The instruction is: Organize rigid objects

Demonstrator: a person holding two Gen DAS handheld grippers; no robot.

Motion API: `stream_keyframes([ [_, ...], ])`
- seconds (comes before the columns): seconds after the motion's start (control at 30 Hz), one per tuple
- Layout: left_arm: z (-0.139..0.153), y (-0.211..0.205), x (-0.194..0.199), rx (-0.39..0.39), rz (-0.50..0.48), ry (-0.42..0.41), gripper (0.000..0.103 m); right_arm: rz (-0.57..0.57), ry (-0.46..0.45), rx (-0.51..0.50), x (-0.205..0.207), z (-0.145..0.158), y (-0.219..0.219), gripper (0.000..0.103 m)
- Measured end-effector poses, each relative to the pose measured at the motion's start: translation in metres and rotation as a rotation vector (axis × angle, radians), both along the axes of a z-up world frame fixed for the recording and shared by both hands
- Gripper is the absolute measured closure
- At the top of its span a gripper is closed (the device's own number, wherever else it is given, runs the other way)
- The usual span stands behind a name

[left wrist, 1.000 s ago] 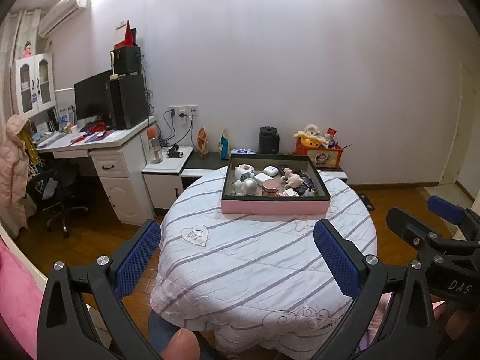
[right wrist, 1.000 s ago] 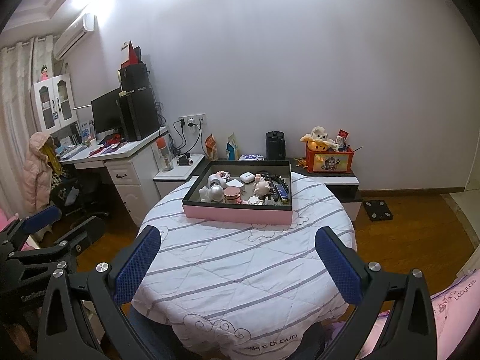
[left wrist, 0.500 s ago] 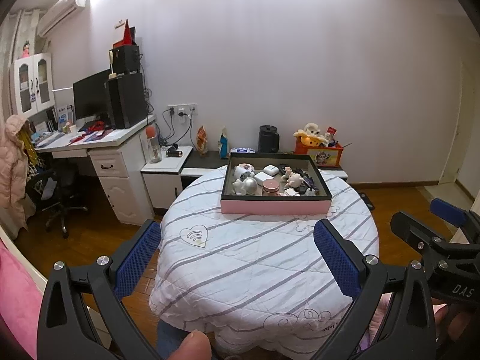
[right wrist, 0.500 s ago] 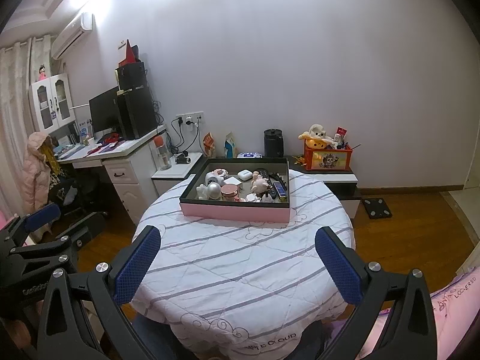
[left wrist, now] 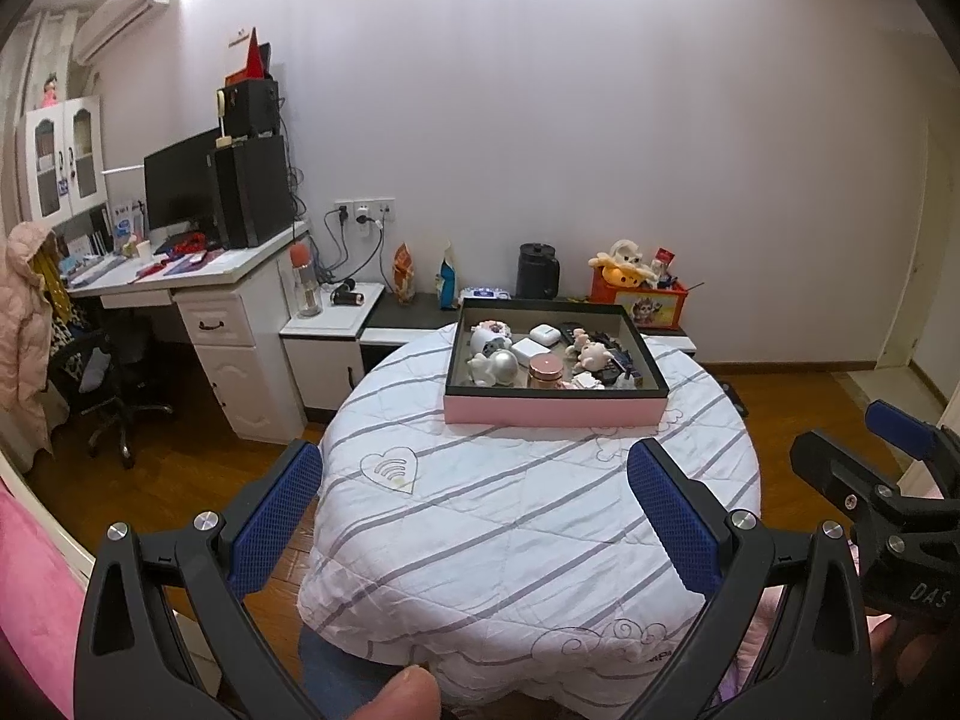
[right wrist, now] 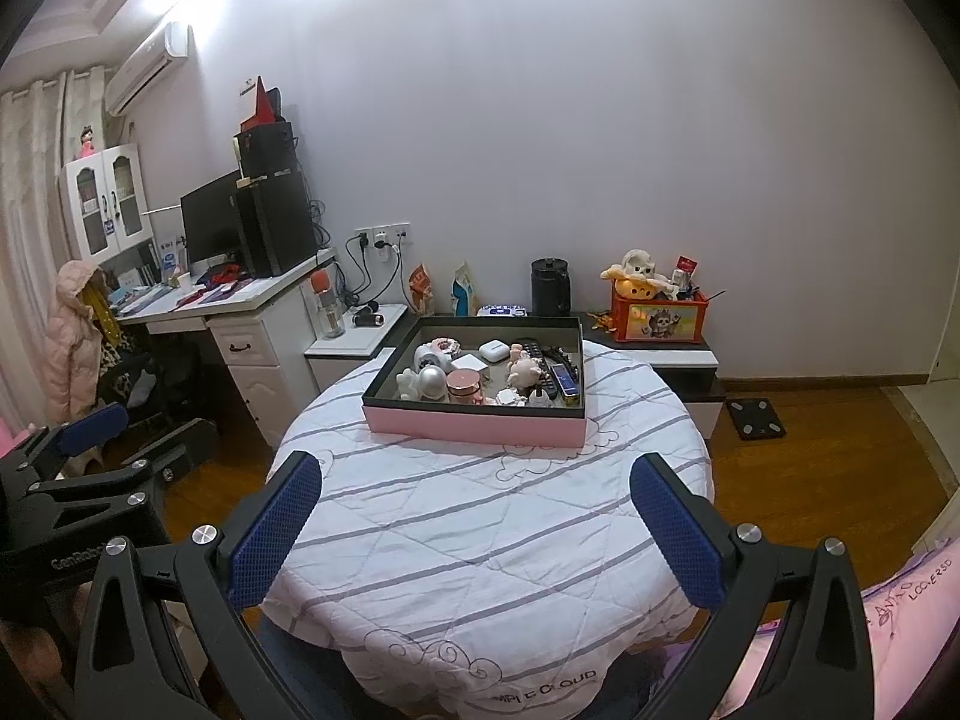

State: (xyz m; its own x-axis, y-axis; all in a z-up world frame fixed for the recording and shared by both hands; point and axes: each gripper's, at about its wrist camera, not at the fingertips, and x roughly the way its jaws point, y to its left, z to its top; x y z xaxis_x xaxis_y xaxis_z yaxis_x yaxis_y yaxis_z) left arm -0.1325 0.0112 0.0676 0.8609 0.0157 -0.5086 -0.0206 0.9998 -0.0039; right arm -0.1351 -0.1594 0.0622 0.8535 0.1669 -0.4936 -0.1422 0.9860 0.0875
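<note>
A pink-walled tray [left wrist: 555, 410] [right wrist: 474, 424] with a dark rim stands at the far side of a round table under a white striped cloth [left wrist: 528, 498] [right wrist: 480, 516]. Inside lie several small items: a silver ball figure [left wrist: 503, 366] [right wrist: 433, 382], a pink round tin [left wrist: 545, 369] [right wrist: 463, 384], a white earbud case [left wrist: 545, 333] [right wrist: 494, 349], pink pig figures [left wrist: 591, 354] [right wrist: 523, 371] and a dark remote [right wrist: 564, 380]. My left gripper [left wrist: 474, 519] is open, well short of the tray. My right gripper [right wrist: 477, 522] is open too, holding nothing.
A white desk [left wrist: 198, 294] with a monitor and black tower stands at the left, an office chair [left wrist: 108, 384] beside it. Low cabinets behind the table carry a black kettle [right wrist: 549, 287] and an orange toy box [right wrist: 660, 315]. Wooden floor lies around.
Both views have shifted slightly closer to the table and a little to the side. Both grippers stay open.
</note>
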Motion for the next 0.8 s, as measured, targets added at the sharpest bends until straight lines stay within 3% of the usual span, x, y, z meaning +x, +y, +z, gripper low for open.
stream_keyframes([
  [0.8, 0.002, 0.01, 0.002, -0.021, -0.006, 0.004, 0.0, 0.013, 0.009, -0.011, 0.002, -0.006, 0.008, 0.0],
])
